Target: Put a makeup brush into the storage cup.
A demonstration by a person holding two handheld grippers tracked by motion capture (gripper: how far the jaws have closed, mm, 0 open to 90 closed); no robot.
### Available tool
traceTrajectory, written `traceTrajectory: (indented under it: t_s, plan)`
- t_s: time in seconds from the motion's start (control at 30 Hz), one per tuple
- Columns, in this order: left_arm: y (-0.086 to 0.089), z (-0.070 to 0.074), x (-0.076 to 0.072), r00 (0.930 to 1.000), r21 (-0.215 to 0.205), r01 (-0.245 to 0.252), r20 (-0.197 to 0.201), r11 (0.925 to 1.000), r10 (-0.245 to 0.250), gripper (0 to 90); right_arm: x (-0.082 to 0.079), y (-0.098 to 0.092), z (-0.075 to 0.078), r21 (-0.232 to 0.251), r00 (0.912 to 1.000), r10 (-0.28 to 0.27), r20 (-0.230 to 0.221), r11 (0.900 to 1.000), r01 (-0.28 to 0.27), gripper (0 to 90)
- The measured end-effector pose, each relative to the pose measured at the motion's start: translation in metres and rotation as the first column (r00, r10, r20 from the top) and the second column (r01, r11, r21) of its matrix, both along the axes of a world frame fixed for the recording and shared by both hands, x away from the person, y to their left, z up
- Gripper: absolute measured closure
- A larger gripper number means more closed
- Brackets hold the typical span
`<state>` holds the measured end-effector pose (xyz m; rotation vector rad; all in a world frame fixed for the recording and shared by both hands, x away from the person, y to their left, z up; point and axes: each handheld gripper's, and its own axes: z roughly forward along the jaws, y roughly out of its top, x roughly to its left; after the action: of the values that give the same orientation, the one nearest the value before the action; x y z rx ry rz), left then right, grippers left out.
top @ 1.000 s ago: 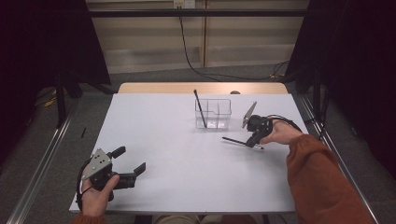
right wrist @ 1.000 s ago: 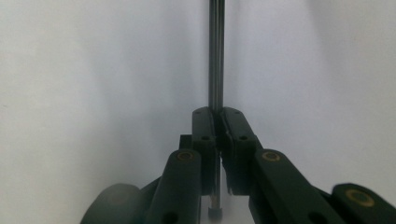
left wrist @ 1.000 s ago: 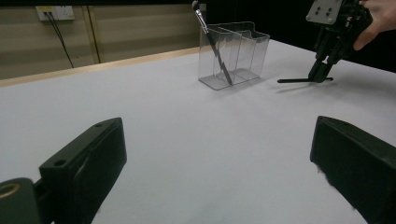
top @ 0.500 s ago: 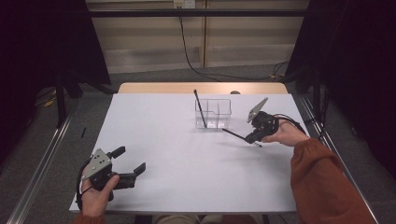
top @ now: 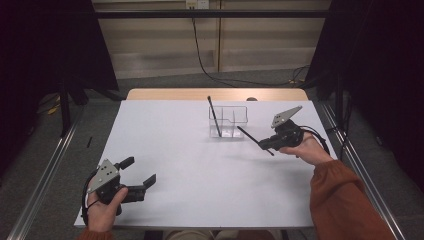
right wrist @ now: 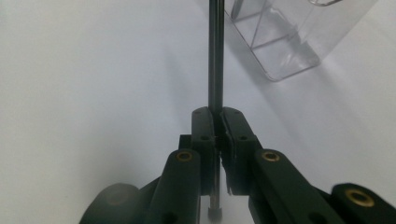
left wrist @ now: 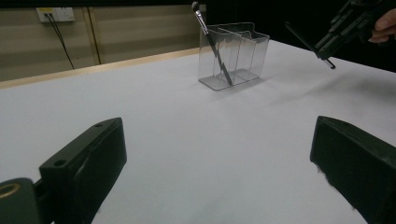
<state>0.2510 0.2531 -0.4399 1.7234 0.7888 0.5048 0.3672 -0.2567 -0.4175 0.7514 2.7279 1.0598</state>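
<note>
A clear plastic organizer (top: 239, 115) stands on the white table (top: 190, 165) at the back middle, with a black brush (top: 214, 115) leaning in its left compartment. My right gripper (top: 264, 145) hovers just right of the organizer, shut on a thin black stick (top: 247, 135) whose free end points up toward the box. In the right gripper view the stick (right wrist: 215, 56) runs straight out from the closed jaws toward the organizer (right wrist: 285, 42). My left gripper (top: 137, 172) rests at the front left, open, nothing between its fingers (left wrist: 88, 163). From there the organizer (left wrist: 238, 51) and the right gripper (left wrist: 327, 44) show far off.
A wooden strip (top: 215, 94) borders the table's far edge. Metal rails (top: 45, 170) run along both sides on the grey floor. A black cable (top: 200, 55) hangs down the back wall. Wide bare table lies between the two grippers.
My right gripper has lifted with the stick and moved a little toward the organizer, the stick's free end now raised near the box's right front. The left gripper has stayed put.
</note>
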Motion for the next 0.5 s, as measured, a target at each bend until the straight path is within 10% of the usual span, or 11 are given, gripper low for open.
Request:
traceTrajectory:
  t_s: [0.3, 0.5]
  plan:
    - [0.0, 0.001, 0.0, 1.0, -0.005, -0.001, 0.006, 1.0, 0.001, 3.7, -0.012, -0.004, -0.003, 0.139, 0.9979, -0.059, 0.026, 0.989, 0.055, 84.3]
    - [0.0, 0.003, 0.0, 0.9999, 0.0, 0.008, 0.013, 1.0, -0.008, 3.7, -0.017, -0.011, -0.002, 0.245, 0.9942, -0.107, 0.017, 0.964, 0.099, 84.3]
